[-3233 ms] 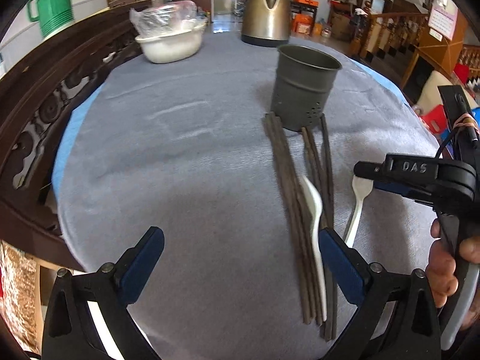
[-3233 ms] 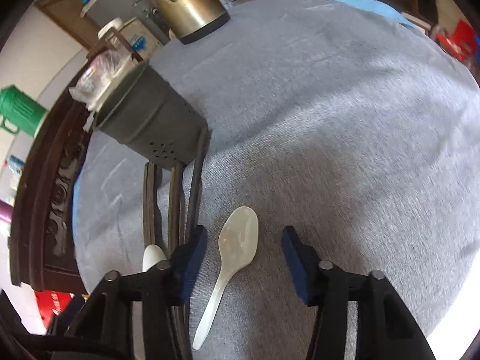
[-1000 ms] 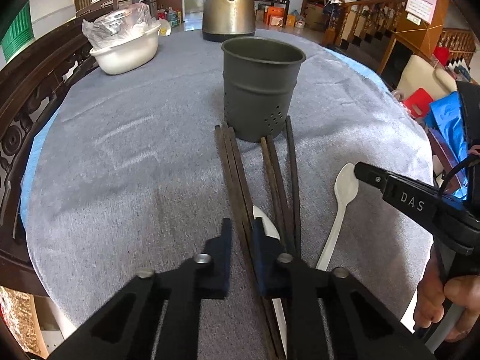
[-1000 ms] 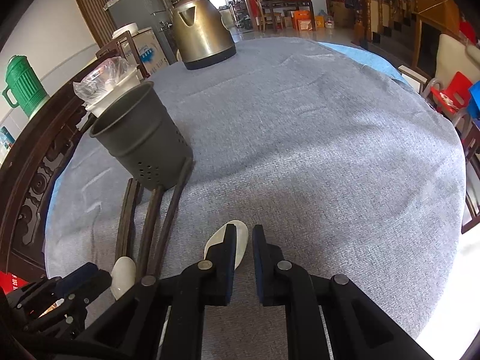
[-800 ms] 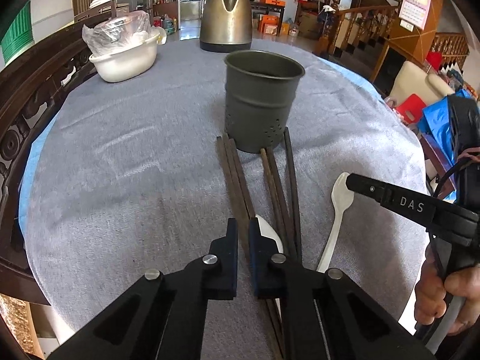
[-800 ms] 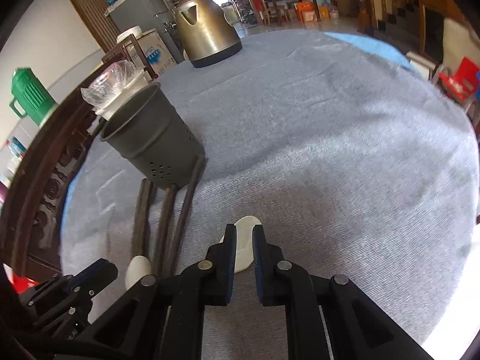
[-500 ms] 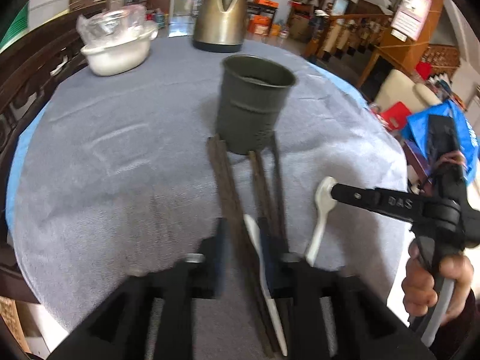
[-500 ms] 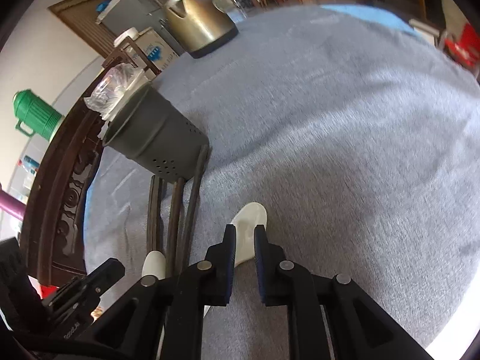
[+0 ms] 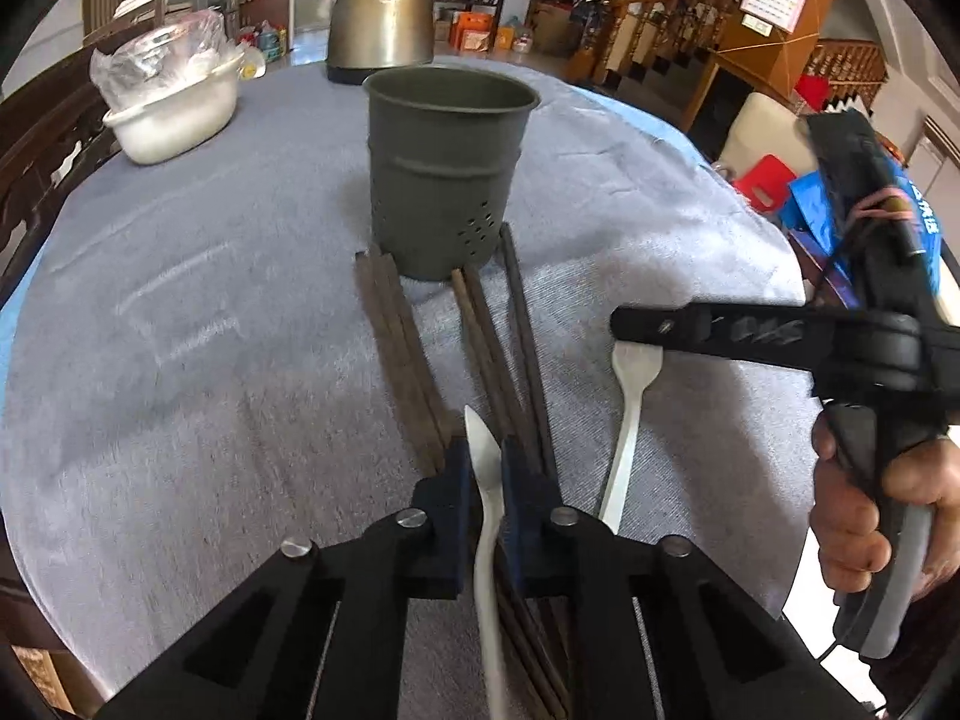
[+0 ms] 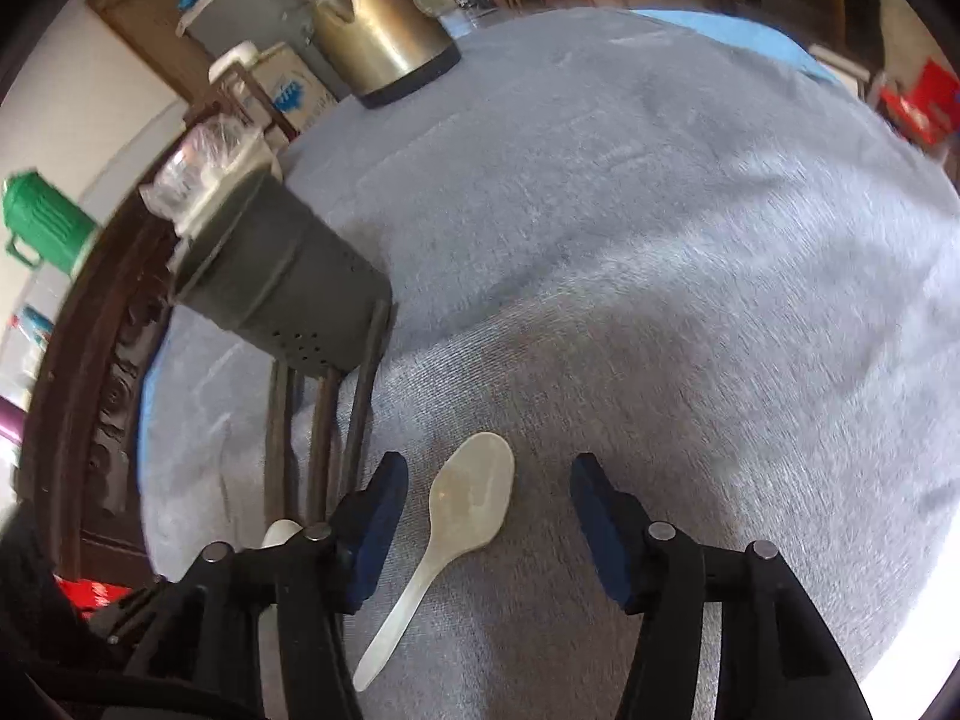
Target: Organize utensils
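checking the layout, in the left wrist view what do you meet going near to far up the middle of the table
left gripper shut on a white spoon → dark chopsticks → grey utensil holder → metal kettle

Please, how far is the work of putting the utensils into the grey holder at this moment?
Nothing looks done: no utensil shows above the holder's rim. In hand: the left gripper is shut on one white spoon. Left: the second white spoon lies on the cloth between the open fingers of the right gripper, and the dark chopsticks lie before the holder.
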Motion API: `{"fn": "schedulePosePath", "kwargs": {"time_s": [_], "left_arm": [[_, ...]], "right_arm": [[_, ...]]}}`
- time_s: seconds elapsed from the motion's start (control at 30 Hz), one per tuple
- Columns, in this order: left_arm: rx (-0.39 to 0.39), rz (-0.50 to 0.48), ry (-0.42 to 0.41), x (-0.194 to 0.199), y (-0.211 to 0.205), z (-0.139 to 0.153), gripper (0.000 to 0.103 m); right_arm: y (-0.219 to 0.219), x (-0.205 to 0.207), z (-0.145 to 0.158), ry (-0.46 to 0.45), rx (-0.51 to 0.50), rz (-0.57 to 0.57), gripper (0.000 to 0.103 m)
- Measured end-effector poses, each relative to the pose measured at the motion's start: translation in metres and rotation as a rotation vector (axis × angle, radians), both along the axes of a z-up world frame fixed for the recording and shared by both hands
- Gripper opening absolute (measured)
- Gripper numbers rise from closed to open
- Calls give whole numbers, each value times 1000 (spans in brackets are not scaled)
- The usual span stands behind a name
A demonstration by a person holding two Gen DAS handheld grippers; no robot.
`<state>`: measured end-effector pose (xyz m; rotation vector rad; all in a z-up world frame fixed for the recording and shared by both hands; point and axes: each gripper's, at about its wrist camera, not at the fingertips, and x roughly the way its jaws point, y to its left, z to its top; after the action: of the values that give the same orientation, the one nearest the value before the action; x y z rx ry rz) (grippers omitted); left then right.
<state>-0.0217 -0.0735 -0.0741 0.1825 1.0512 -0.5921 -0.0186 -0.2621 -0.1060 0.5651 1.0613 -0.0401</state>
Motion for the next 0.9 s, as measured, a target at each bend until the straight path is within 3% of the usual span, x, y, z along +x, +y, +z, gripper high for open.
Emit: {"fn": "schedulePosePath", "kwargs": {"time_s": [0.03, 0.17, 0.47, 0.67, 0.77, 0.87, 0.9], "left_arm": [[-2, -5, -2, 1, 0, 0, 9], [-18, -13, 2, 6, 2, 0, 8], [-82, 27, -14, 19, 22, 18, 2], [-105, 60, -82, 40, 32, 46, 2], [-93, 98, -41, 50, 49, 44, 2], [-74, 144, 29, 58, 64, 31, 16], [-70, 149, 51, 58, 67, 26, 26]], "right_arm": [[4, 3, -1, 3, -16, 13, 32], [19, 12, 0, 5, -121, 67, 12], [9, 8, 18, -87, -148, 38, 6], [4, 15, 43, -193, -161, 28, 6], [-2, 18, 48, -189, -147, 20, 7], [-14, 13, 40, -136, -74, -6, 10], [-21, 12, 35, -101, -35, -15, 10]]}}
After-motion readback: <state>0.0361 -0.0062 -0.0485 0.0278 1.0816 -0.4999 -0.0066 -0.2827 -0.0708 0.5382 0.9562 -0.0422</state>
